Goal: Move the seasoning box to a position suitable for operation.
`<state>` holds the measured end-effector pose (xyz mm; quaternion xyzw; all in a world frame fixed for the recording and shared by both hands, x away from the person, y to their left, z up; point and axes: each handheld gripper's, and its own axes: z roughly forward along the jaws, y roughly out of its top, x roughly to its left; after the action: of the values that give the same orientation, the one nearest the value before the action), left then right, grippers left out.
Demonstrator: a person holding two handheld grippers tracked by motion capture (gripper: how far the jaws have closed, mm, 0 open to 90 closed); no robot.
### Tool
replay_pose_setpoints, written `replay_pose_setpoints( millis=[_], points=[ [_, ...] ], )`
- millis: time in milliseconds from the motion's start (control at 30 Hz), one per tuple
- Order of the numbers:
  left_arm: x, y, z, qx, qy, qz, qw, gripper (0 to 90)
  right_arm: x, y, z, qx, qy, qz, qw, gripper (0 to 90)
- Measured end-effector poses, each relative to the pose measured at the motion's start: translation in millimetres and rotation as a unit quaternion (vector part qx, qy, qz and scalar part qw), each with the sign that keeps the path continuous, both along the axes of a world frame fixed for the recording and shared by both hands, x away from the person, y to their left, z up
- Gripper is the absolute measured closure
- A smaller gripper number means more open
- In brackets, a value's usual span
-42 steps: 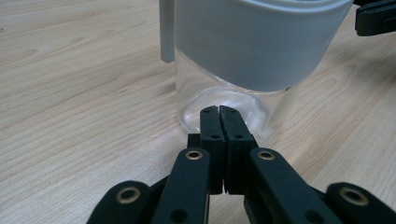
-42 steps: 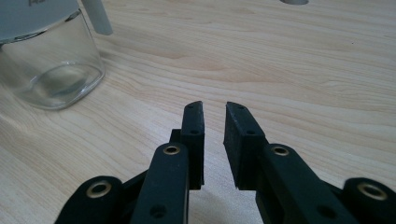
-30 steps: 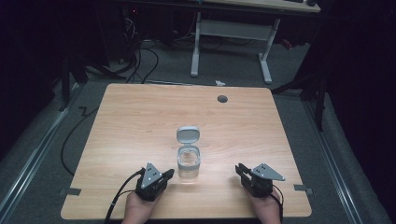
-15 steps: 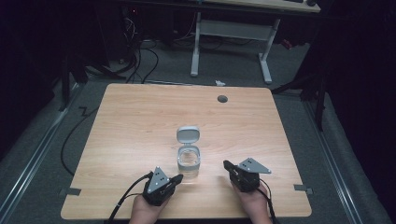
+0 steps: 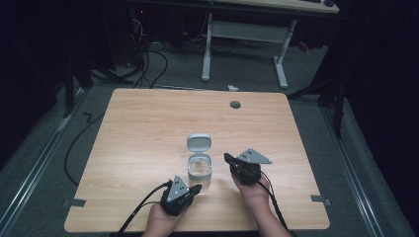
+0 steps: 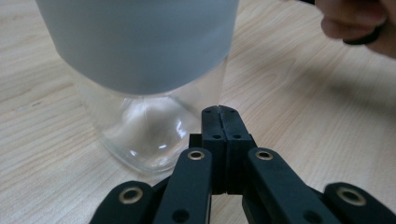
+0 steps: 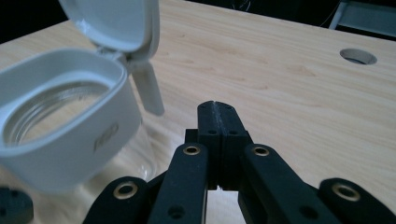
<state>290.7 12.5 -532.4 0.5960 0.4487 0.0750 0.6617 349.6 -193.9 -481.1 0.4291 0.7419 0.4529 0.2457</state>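
A clear glass jar (image 5: 199,170) with a grey collar and a flipped-open grey lid (image 5: 199,142) stands upright near the table's front middle. It looks empty in the right gripper view, where the jar (image 7: 60,140) sits at the left with its lid (image 7: 114,23) raised. My left gripper (image 5: 196,188) is shut with nothing in it, its tip almost at the jar's base (image 6: 144,135). My right gripper (image 5: 228,158) is shut too, just right of the jar's collar and apart from it. The closed jaws meet in both gripper views, left gripper (image 6: 219,111), right gripper (image 7: 217,106).
The wooden table (image 5: 138,128) has a round cable hole (image 5: 235,104) at the back right. Tape marks lie at the front corners. A white desk frame (image 5: 244,39) stands on the floor beyond the table. The other hand's fingers (image 6: 355,23) show in the left gripper view.
Both grippers have moved inward toward the jar. The right one has also gone forward and up beside the collar; the left has closed in on the base.
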Motion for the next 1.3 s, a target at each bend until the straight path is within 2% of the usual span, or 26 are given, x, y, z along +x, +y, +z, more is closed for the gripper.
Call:
replay_pose_setpoints(
  millis=[300,567,700,1300],
  points=[
    [1.2,1.3,0.3,-0.003,0.001,0.014,0.9999,90.0,27.5,14.5,3.1,0.008,0.004,-0.003,1.0,90.0],
    [1.5,2.0,0.2,-0.003,-0.001,0.017,0.9998,90.0,40.8,24.9,9.6,0.006,-0.003,-0.002,1.0,90.0],
    [2.2,2.7,-0.2,0.001,-0.002,0.028,0.9996,90.0,44.3,28.3,13.1,0.008,-0.008,0.001,0.9999,90.0],
    [2.8,3.6,0.1,-0.001,0.005,0.026,0.9996,90.0,52.7,39.0,26.2,0.016,-0.023,0.01,0.9996,90.0]
  ],
)
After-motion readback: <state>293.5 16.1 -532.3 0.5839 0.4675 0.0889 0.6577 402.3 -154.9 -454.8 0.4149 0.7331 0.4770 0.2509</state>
